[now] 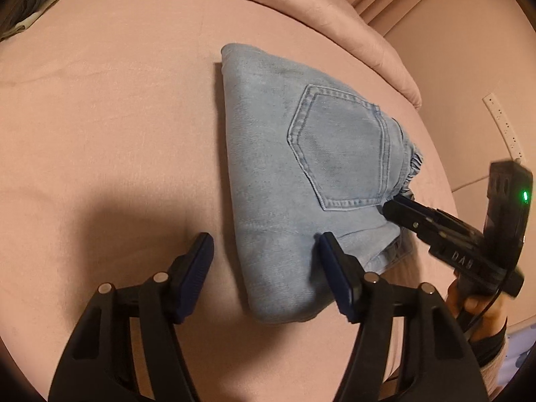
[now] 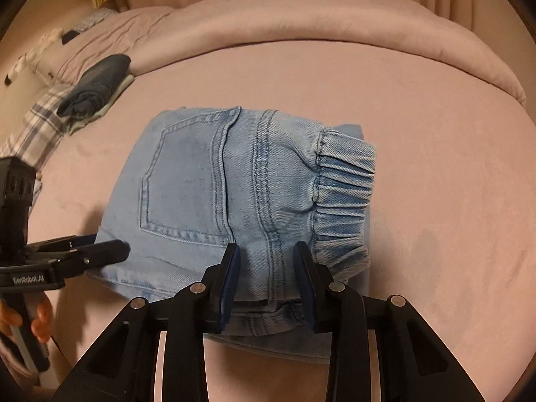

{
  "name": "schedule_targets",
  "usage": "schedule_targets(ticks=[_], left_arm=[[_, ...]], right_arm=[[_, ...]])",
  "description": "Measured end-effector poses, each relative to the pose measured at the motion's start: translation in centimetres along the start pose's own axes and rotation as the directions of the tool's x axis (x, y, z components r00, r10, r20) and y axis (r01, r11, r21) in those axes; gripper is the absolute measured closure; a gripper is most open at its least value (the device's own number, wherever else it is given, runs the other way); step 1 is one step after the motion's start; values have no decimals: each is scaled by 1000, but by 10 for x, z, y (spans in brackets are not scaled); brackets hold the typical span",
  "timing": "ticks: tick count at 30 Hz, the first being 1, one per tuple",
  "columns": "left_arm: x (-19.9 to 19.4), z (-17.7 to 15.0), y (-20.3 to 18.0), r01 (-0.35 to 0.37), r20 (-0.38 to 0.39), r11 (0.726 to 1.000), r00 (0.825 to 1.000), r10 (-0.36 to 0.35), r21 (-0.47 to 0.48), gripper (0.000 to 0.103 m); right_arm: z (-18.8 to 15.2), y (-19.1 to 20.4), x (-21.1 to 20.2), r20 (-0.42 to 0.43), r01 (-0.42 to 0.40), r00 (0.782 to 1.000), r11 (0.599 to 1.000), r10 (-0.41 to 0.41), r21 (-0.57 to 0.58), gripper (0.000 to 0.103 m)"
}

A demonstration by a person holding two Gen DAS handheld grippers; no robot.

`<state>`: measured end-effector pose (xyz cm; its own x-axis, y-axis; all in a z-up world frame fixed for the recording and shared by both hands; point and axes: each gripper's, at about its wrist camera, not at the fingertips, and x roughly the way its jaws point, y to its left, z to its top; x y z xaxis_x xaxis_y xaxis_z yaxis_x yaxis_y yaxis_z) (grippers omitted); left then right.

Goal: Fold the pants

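Note:
Light blue jeans (image 1: pixel 301 167) lie folded into a compact bundle on the pink bed, back pocket (image 1: pixel 338 147) facing up; they also show in the right wrist view (image 2: pixel 241 201), with the elastic waistband (image 2: pixel 345 197) to the right. My left gripper (image 1: pixel 266 251) is open, its right finger resting on the bundle's near corner, its left finger over bare sheet. My right gripper (image 2: pixel 268 261) is open, jaws partly apart over the top layer at the bundle's near edge, not clamping it. It also shows in the left wrist view (image 1: pixel 398 211) at the waistband side.
The pink sheet (image 2: pixel 435 167) covers the bed, with a rolled pink duvet (image 2: pixel 301 23) along the far side. A folded dark garment (image 2: pixel 97 83) lies on plaid cloth (image 2: pixel 37 127) at the far left. A white strap (image 1: pixel 502 124) hangs at the right.

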<state>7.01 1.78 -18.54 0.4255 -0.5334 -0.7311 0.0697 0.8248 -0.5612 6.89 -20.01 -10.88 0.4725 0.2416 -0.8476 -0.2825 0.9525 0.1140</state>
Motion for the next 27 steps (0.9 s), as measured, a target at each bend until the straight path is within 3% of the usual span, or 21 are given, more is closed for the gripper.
schedule_targets(ticks=[3, 7, 10, 12, 16, 19, 21, 24, 27], left_arm=[[-8, -2, 7, 39, -6, 998, 999, -39, -49, 39], [-13, -5, 18, 100, -17, 989, 995, -103, -104, 39], [-14, -6, 21, 133, -20, 983, 990, -136, -124, 40], [-15, -9, 25, 164, -26, 975, 985, -170, -149, 48], [-13, -13, 43, 255, -43, 939, 961, -272, -231, 59], [-10, -13, 47, 285, -50, 923, 950, -307, -259, 63], [-10, -13, 47, 285, -53, 924, 950, -307, -254, 63], [-11, -14, 46, 276, -59, 930, 953, -298, -242, 65], [-10, -13, 44, 271, -66, 933, 954, -293, -236, 65]], right_arm=[[13, -3, -8, -15, -44, 999, 996, 45, 75, 63], [36, 18, -23, 52, -235, 971, 971, 233, 41, 54], [66, 34, -3, 21, -258, 966, 966, 257, 8, 54], [85, 42, 13, -4, -275, 962, 962, 275, 2, 54], [117, 60, 44, -80, -323, 944, 946, 320, -24, 54], [127, 77, 67, -156, -305, 944, 949, 290, -79, 54], [134, 88, 81, -191, -259, 953, 958, 233, -121, 54], [134, 101, 106, -275, -205, 951, 957, 146, -203, 54], [128, 112, 110, -268, -147, 961, 945, 67, -291, 64]])
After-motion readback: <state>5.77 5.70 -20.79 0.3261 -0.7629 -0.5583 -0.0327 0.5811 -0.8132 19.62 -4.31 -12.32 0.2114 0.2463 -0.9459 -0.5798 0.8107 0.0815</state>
